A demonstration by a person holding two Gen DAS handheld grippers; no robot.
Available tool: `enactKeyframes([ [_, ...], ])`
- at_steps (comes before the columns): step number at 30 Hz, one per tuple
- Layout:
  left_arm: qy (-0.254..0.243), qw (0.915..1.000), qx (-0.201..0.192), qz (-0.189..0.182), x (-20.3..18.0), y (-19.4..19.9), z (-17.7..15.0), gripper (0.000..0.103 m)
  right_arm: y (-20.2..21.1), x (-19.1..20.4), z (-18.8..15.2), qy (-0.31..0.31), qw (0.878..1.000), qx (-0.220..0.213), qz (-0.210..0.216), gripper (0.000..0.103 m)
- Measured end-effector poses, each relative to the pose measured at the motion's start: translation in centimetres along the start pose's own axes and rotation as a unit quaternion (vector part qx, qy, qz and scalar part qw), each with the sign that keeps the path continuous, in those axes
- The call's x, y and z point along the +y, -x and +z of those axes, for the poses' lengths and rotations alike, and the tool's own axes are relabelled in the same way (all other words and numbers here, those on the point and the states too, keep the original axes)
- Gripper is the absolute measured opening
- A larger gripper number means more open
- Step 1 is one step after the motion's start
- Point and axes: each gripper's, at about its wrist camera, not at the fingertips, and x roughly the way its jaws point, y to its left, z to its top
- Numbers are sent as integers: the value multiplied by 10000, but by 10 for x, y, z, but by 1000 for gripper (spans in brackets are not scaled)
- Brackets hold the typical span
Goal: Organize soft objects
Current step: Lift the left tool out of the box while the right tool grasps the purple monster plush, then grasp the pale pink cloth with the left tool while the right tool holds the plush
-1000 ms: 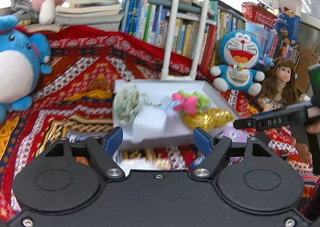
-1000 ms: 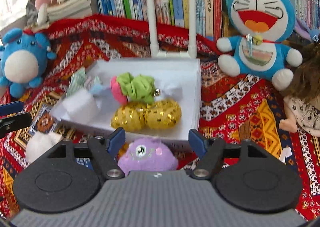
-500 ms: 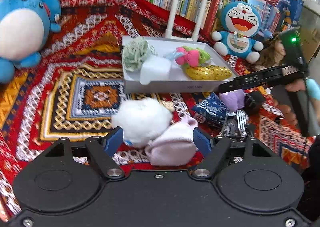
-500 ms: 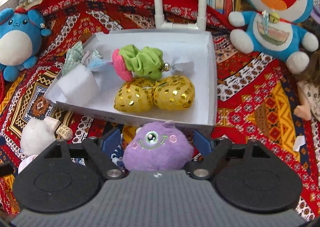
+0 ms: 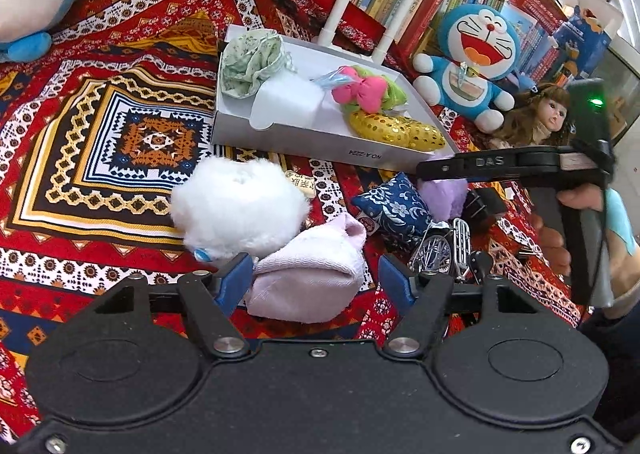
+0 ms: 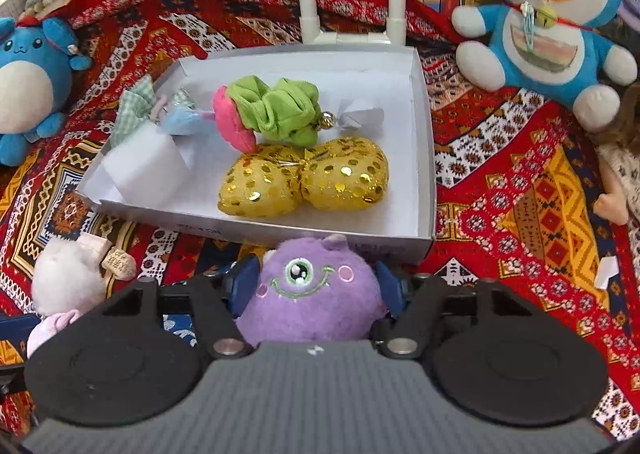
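Both grippers tilt steeply down over the red patterned blanket (image 5: 120,54). The right gripper (image 6: 312,286) sits low just in front of the white box (image 6: 424,158), and its blue fingers (image 6: 244,284) have just been closing around the purple one-eyed plush (image 6: 312,294); they now press into its fuzzy sides, so it is gripped, with the toy's face turned up toward the box wall. From the left side, that same gripper shows as a black bar reaching in, held by a hand (image 5: 556,230) wrapped round its handle, a light blue sleeve behind it. The left gripper (image 5: 316,278) hangs lower left of the box with a pale pink cloth bundle (image 5: 312,270) between its fingers; its jaws have just been narrowing, the left finger (image 5: 236,282) is right against the cloth, but the right one stands a little clear, so the tongs are open, not clamped. A white fluffy ball (image 5: 240,206) lies touching the pink bundle on its far side. A blue flowered cushion (image 5: 392,206) and a small metal bicycle (image 5: 444,246) lie between the two grippers. Inside the box lie a gold sequined bow (image 6: 304,178), a green scrunchie (image 6: 280,110) and a pink bow (image 5: 364,88).
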Motion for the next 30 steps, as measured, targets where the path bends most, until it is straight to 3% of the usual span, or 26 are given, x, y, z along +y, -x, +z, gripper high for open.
enactKeyframes([
  [10, 100, 9999, -121, 2, 4, 5, -3, 67, 66, -6, -11, -61, 9949, -994, 150, 62],
  [16, 174, 9995, -244, 23, 7, 13, -4, 63, 97, -21, -39, -244, 9887, -1468, 162, 62],
  [26, 1, 9990, -430, 135, 7, 26, -15, 59, 100, -42, -102, -451, 9786, -2006, 67, 63],
  [30, -464, 9954, -754, 374, -3, 28, -30, 60, 100, -45, -126, -425, 9712, -2335, 230, 63],
])
